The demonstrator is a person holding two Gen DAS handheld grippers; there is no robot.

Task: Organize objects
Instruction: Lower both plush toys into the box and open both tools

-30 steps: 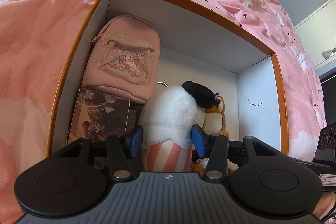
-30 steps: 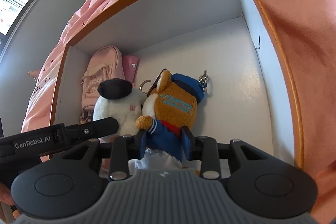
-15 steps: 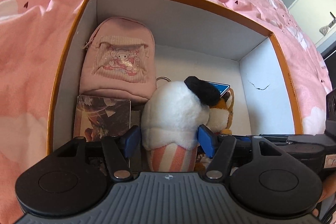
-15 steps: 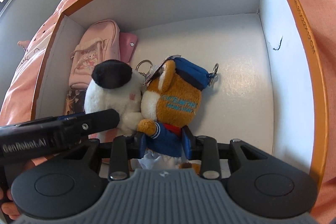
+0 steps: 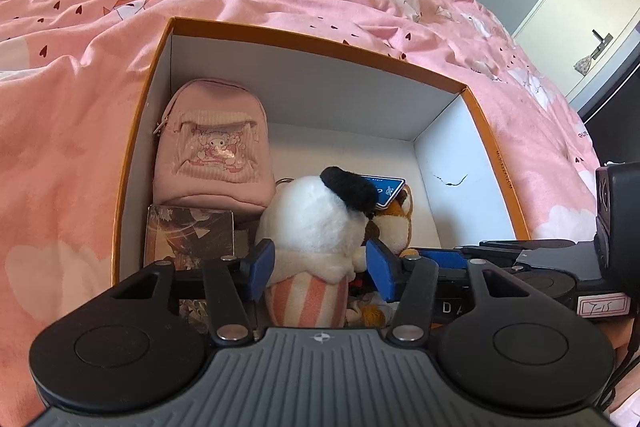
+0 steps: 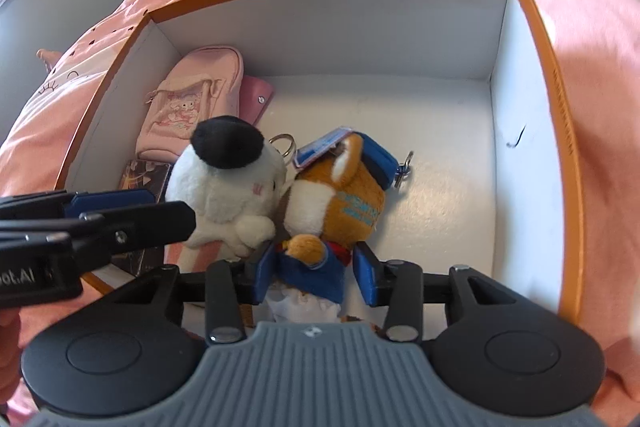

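An orange-rimmed white box [image 5: 448, 131] [image 6: 536, 131] lies on a pink duvet. Inside, a white plush with a black ear and pink-striped base [image 5: 316, 223] [image 6: 228, 179] stands beside an orange plush in a blue cap and jacket [image 6: 344, 203] [image 5: 394, 227]. My left gripper [image 5: 320, 269] has its jaws spread around the white plush's base, slightly apart from it. My right gripper [image 6: 316, 273] has its jaws spread around the orange plush's blue jacket. The left gripper also shows in the right wrist view [image 6: 132, 215].
A pink mini backpack [image 5: 212, 147] [image 6: 192, 99] lies at the box's back left, a dark printed card box [image 5: 188, 239] in front of it, a pink pouch [image 6: 258, 97] beside it. The box's right half shows bare white floor [image 6: 440, 195]. Pink duvet [image 5: 72, 107] surrounds the box.
Both grippers have pulled back and up from the box. Their jaws have widened off the two plushes, which stay standing inside.
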